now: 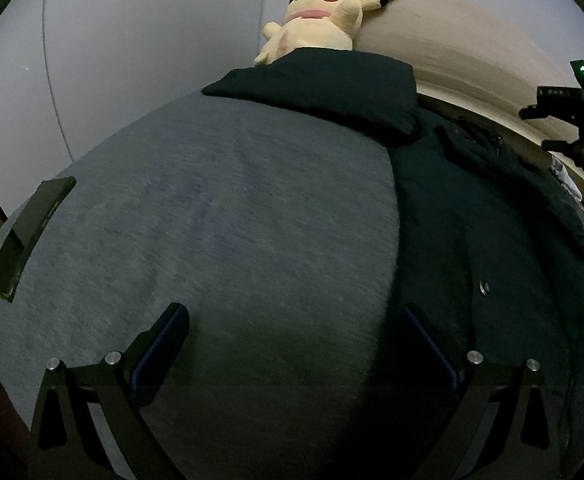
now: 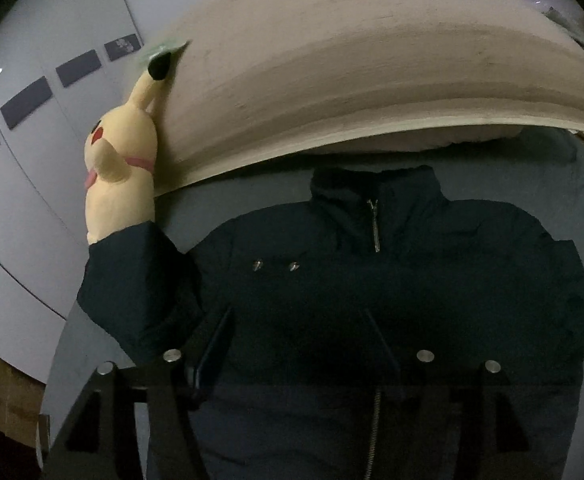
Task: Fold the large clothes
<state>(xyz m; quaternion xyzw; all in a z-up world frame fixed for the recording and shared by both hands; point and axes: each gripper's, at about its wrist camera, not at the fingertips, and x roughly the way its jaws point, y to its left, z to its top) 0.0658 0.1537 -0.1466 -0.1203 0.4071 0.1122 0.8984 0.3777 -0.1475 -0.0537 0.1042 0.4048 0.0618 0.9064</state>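
A dark navy padded jacket (image 2: 391,288) lies flat, front up and zipped, on a grey-blue bed sheet (image 1: 220,216). Its collar points toward the headboard. One sleeve (image 1: 323,88) stretches out to the left toward a plush toy. In the left wrist view the jacket body (image 1: 483,240) fills the right side. My left gripper (image 1: 295,320) is open and empty, over the sheet at the jacket's left edge. My right gripper (image 2: 299,324) is open and empty, low over the jacket's chest. It also shows at the far right of the left wrist view (image 1: 567,120).
A yellow Pikachu plush (image 1: 315,20) leans against the beige padded headboard (image 2: 371,80), its lower part under the sleeve end. A dark flat object (image 1: 28,232) lies on the sheet at the left. Pale wardrobe doors (image 2: 32,200) stand to the left.
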